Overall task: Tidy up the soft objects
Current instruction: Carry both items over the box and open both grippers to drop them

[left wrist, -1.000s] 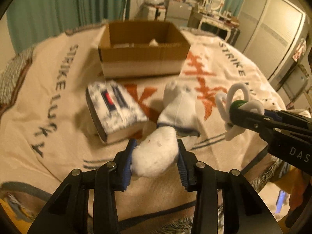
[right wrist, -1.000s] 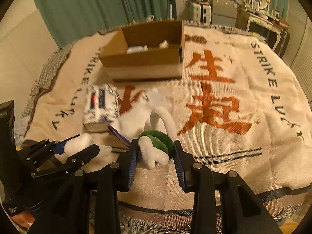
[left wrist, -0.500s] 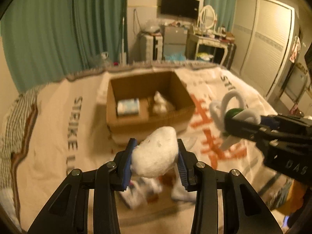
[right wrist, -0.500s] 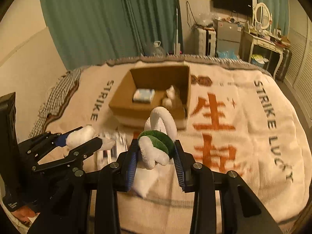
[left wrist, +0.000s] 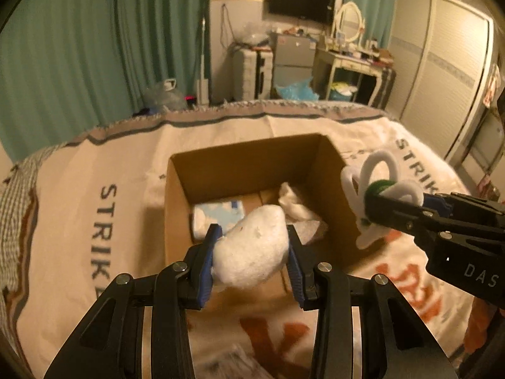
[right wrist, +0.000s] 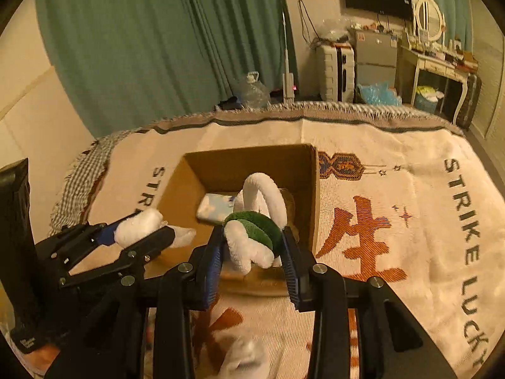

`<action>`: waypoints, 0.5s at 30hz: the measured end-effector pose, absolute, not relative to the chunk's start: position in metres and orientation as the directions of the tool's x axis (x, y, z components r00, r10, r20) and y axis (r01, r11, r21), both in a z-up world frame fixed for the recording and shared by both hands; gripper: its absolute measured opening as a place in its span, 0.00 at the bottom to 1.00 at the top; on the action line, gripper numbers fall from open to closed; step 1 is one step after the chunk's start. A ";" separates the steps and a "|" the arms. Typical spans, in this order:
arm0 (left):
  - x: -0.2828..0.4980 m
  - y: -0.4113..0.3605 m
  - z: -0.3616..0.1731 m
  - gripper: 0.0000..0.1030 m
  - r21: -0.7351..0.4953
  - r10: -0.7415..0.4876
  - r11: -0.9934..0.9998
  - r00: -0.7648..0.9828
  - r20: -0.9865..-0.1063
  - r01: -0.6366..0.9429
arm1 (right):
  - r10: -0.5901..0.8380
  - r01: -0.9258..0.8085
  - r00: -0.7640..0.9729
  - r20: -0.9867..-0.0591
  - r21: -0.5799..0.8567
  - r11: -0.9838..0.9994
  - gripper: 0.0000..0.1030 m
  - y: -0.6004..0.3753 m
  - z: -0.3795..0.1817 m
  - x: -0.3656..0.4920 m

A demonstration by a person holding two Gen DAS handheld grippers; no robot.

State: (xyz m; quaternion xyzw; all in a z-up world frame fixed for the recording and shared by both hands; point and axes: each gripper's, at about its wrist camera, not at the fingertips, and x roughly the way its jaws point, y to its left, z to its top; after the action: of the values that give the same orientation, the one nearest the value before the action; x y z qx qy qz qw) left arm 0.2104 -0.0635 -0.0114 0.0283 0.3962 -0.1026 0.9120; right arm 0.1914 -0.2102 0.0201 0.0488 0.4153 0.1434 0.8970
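My left gripper [left wrist: 251, 251] is shut on a white fluffy lump [left wrist: 252, 249] and holds it above the near wall of an open cardboard box [left wrist: 176, 208]. My right gripper [right wrist: 252, 246] is shut on a white and green plush loop toy [right wrist: 252, 230], held over the box's [right wrist: 311, 189] near right corner. In the left wrist view the toy [left wrist: 378, 189] and right gripper [left wrist: 375, 200] show at the right. In the right wrist view the left gripper [right wrist: 142, 232] with its lump [right wrist: 139, 227] shows at the left. Inside the box lie a light blue tissue pack [left wrist: 217, 213] and a white cloth [left wrist: 293, 205].
The box stands on a cream blanket [right wrist: 394, 189] with orange characters and dark lettering. A white sock [right wrist: 243, 360] lies on the blanket below my right gripper. Green curtains [left wrist: 94, 47], a suitcase [right wrist: 334, 72] and a dressing table [left wrist: 353, 63] stand beyond the bed.
Both grippers have risen from the blanket and moved forward to the box, each still holding its soft object. The sock and the patterned pack have dropped below the view.
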 end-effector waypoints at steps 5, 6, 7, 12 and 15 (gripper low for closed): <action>0.242 -0.066 -0.039 0.37 -0.010 -0.158 0.974 0.641 -0.752 0.228 | 0.296 -0.196 0.586 -0.754 0.222 0.955 0.34 -0.213 -0.015 0.227; 0.246 -0.066 -0.043 0.37 -0.013 -0.164 0.972 0.643 -0.748 0.233 | 0.297 -0.195 0.582 -0.757 0.225 0.955 0.34 -0.213 -0.019 0.232; 0.248 -0.065 -0.044 0.39 -0.019 -0.172 0.971 0.645 -0.745 0.238 | 0.301 -0.195 0.581 -0.756 0.230 0.953 0.34 -0.213 -0.023 0.238; 0.257 -0.061 -0.049 0.51 -0.024 -0.158 0.977 0.639 -0.753 0.212 | 0.299 -0.179 0.594 -0.747 0.239 0.954 0.39 -0.214 -0.029 0.249; 0.254 -0.056 -0.044 0.72 -0.018 -0.139 0.982 0.660 -0.739 0.186 | 0.298 -0.162 0.606 -0.738 0.252 0.954 0.55 -0.217 -0.023 0.249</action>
State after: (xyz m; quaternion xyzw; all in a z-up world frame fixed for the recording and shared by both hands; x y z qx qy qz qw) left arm 0.2541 -0.0556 -0.0438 0.0294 0.4028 -0.0891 0.9105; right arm 0.2487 -0.2167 -0.0230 0.0798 0.4251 0.1287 0.8924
